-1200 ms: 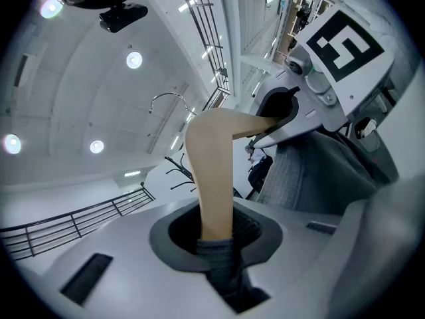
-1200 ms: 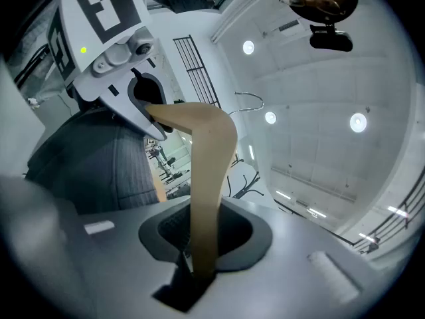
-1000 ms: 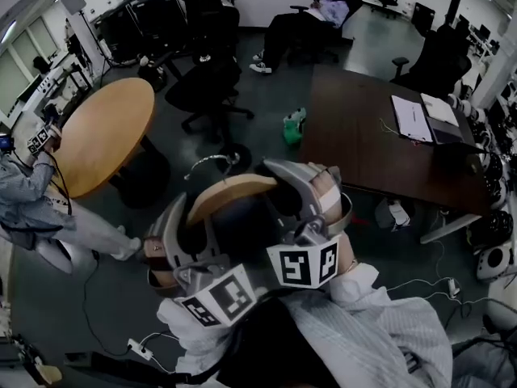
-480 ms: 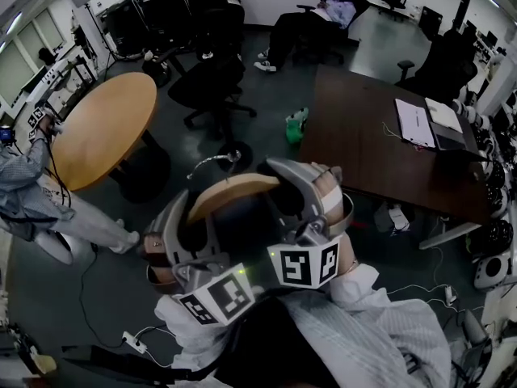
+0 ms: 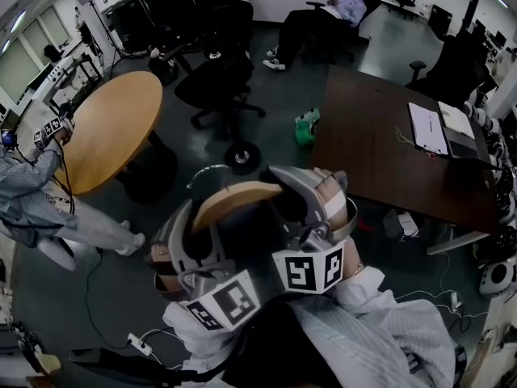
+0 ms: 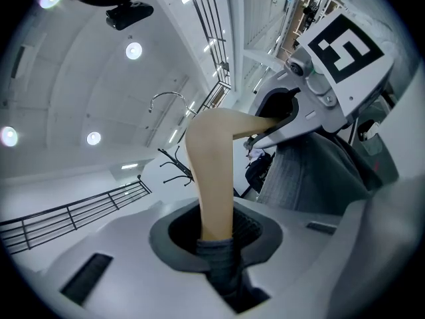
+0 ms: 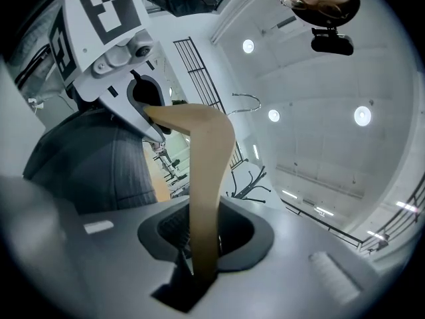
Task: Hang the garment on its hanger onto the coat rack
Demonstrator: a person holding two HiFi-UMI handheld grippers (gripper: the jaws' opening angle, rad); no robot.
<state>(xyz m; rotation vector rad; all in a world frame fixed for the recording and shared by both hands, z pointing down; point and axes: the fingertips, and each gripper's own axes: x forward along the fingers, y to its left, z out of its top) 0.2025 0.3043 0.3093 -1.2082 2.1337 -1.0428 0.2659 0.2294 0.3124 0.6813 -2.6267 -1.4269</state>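
A wooden hanger [image 5: 234, 199] with a metal hook [image 5: 206, 170] is held level in front of me, one arm in each gripper. My left gripper [image 5: 192, 226] is shut on its left arm [image 6: 212, 178], where dark fabric bunches at the pads. My right gripper [image 5: 305, 200] is shut on the other arm [image 7: 206, 178]; its jaws have just eased slightly, the wood still between them. The dark grey striped garment [image 6: 299, 171] hangs beneath. A black coat rack [image 6: 176, 168] stands far off, also small in the right gripper view [image 7: 249, 181].
On the floor below are a round wooden table [image 5: 105, 128], a long dark table [image 5: 396, 144] with papers, a black office chair [image 5: 218, 87] and a green object [image 5: 307, 128]. A person [image 5: 32, 192] stands at left; another sits at the back [image 5: 323, 18]. Cables lie on the floor.
Both grippers and the hanger have shifted together, sinking slightly in the head view, while the room slid a little to the right. The hold on the hanger looks the same.
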